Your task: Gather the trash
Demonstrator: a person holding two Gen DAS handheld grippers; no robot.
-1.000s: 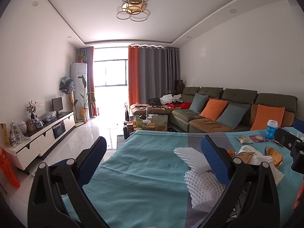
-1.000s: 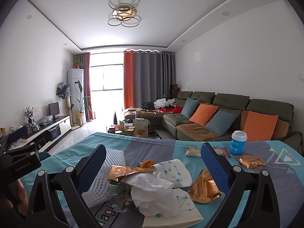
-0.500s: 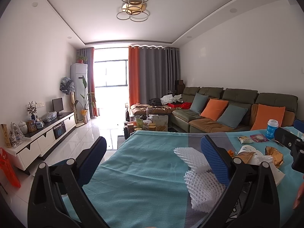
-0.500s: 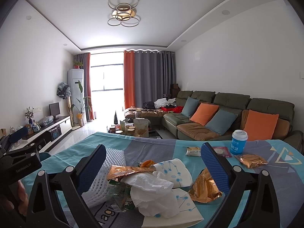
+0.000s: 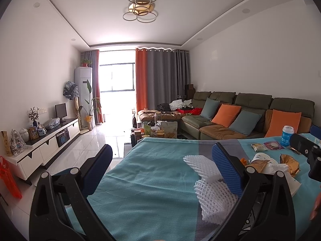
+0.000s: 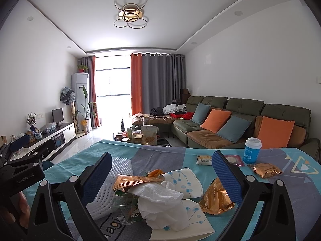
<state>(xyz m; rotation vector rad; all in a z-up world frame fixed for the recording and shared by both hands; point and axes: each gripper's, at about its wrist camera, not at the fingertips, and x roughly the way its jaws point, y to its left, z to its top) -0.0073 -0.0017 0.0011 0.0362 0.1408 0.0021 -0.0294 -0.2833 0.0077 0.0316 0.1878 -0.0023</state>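
white walls | bright window (image 5: 117,76) | green sofa (image 6: 240,120) | tiled floor (image 5: 96,140)

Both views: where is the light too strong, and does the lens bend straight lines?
Left wrist view: the window is blown out white, with glare on the floor tiles; the ceiling edges curve and the corners are black. Right wrist view: the same white window; the crumpled tissue on the table stays sharp and evenly lit.

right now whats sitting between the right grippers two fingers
In the right wrist view, the open right gripper frames a trash pile: crumpled white tissue, a gold wrapper and a dotted paper cup on its side.
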